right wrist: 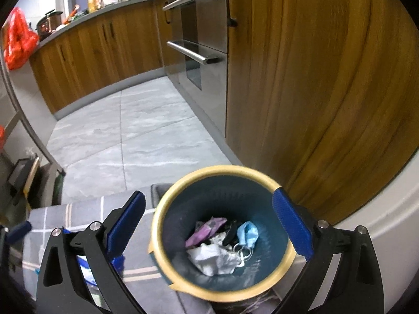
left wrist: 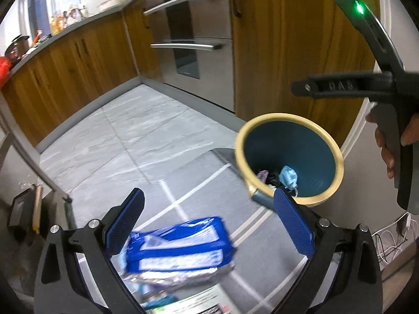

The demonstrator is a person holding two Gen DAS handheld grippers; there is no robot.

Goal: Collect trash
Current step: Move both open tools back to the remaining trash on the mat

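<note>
A teal trash bin with a cream rim (right wrist: 162, 214) stands on a grey checked mat; it holds a blue face mask (right wrist: 247, 233), white crumpled paper (right wrist: 212, 259) and a purple wrapper (right wrist: 207, 229). My right gripper (right wrist: 209, 225) is open and empty, right above the bin's mouth. In the left wrist view the bin (left wrist: 327, 141) is ahead to the right. My left gripper (left wrist: 209, 222) is open, above a blue and white wrapper (left wrist: 180, 243) that lies blurred on a pile of papers. The right gripper's body (left wrist: 379, 83) shows at the upper right.
Wooden cabinets (right wrist: 301, 78) and a steel oven (right wrist: 199, 39) stand behind the bin. Grey tiled floor (left wrist: 131, 130) stretches to the left. A metal chair leg (left wrist: 31, 157) and dark frames (left wrist: 21, 209) are at the far left. White cables (left wrist: 392, 235) lie at right.
</note>
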